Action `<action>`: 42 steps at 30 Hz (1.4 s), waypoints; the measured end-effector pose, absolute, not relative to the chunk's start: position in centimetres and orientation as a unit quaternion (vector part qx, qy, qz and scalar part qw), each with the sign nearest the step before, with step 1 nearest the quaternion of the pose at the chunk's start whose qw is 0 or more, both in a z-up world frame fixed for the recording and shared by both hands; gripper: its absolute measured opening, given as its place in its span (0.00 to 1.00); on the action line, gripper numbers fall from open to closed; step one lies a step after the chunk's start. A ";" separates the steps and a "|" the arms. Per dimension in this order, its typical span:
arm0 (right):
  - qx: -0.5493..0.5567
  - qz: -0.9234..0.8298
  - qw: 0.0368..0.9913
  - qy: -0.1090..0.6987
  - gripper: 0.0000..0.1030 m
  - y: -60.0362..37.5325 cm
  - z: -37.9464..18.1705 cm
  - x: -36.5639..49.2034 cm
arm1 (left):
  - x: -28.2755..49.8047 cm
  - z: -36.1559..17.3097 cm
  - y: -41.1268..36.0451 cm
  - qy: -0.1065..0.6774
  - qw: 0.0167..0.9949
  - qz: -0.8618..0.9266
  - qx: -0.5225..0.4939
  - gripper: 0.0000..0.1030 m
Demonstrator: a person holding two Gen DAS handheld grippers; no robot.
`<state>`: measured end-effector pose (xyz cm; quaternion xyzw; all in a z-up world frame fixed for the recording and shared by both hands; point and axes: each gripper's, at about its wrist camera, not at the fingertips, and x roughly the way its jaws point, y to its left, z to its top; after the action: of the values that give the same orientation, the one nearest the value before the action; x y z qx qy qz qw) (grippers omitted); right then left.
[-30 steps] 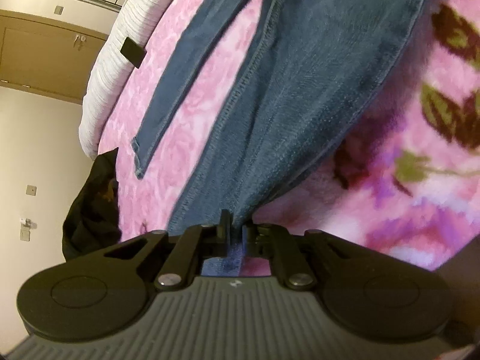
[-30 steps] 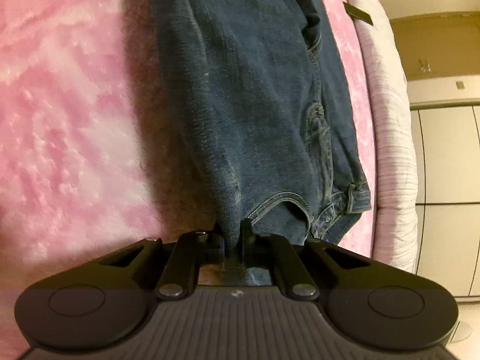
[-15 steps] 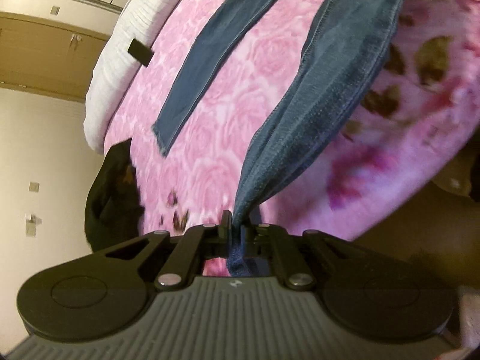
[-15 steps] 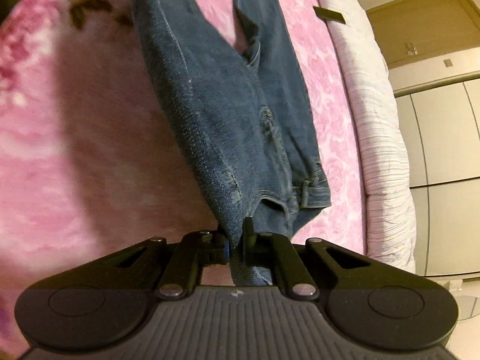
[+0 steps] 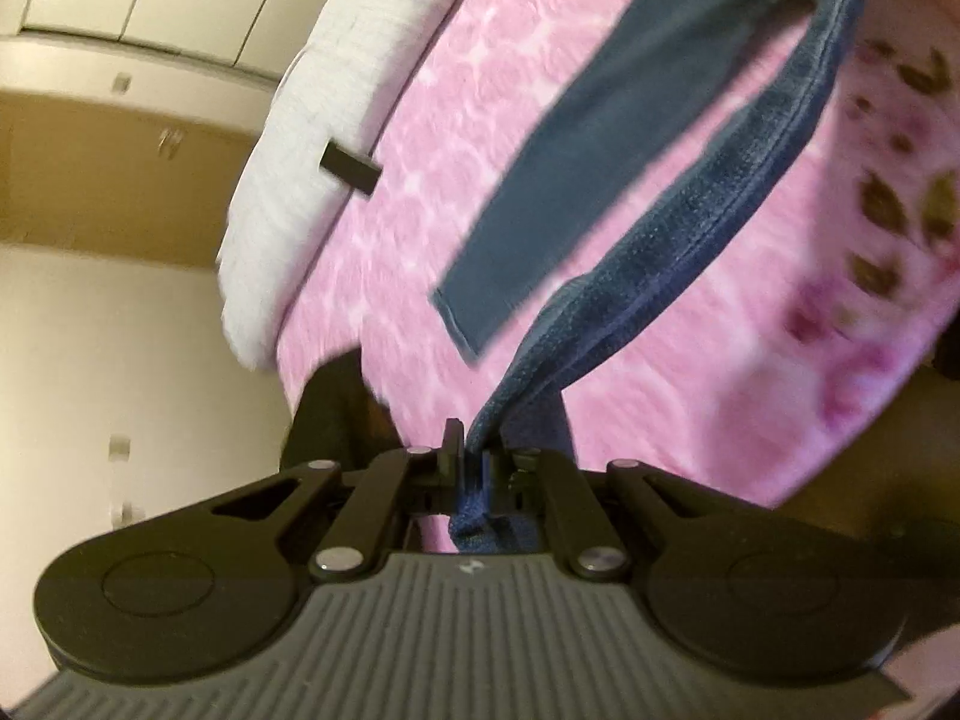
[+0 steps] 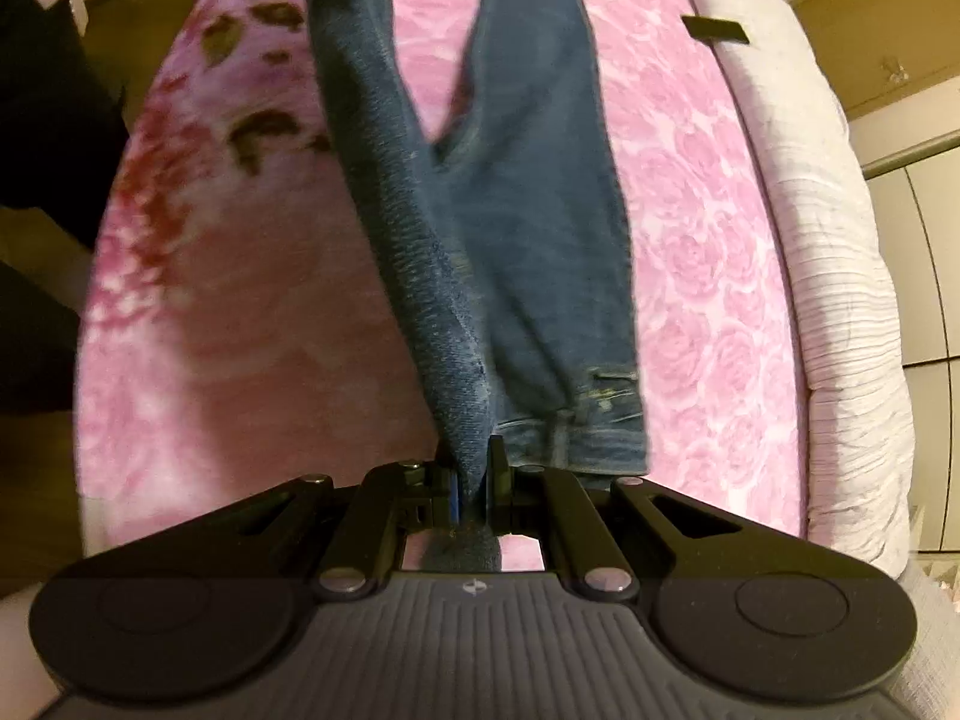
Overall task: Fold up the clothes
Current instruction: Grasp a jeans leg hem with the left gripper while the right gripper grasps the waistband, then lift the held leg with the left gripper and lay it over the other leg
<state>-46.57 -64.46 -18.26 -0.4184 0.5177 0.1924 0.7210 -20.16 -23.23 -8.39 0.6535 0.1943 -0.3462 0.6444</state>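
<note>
A pair of blue jeans [image 6: 528,252] lies partly on a pink rose-patterned blanket [image 6: 708,252]. My right gripper [image 6: 474,468] is shut on the waist end of the jeans and holds that side raised. My left gripper [image 5: 474,456] is shut on the hem of one jeans leg [image 5: 690,252], which rises taut off the bed. The other leg [image 5: 576,162] lies flat on the blanket [image 5: 432,192], its hem toward me.
A white ribbed quilt [image 6: 828,252] runs along the far side of the bed, also in the left view [image 5: 318,108]. A small black flat object [image 5: 350,168] lies at its edge. A dark cloth heap [image 5: 336,414] hangs at the bed end. Cabinets stand behind.
Both grippers have lifted and pulled back from the bed with the jeans. The held leg and waist side now hang raised, and more of the blanket shows under them.
</note>
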 end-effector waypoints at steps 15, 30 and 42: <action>-0.331 0.142 0.686 0.632 0.10 -72.8 -26.1 -28.2 | 5.8 -22.3 -45.4 0.316 0.444 -0.517 0.660 0.05; -0.235 0.147 0.711 0.646 0.19 -77.8 -31.6 -22.4 | 10.3 -28.8 -50.9 0.380 0.414 -0.455 0.691 0.12; -0.032 -0.079 0.847 0.525 0.65 -82.5 -25.7 -32.0 | 4.6 -27.8 -54.2 0.361 0.481 -0.433 0.672 0.38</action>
<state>-32.02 -82.53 -25.67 -0.0321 0.5252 -0.0792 0.8467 4.59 -54.15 -27.79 0.6716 0.3606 -0.4333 0.4808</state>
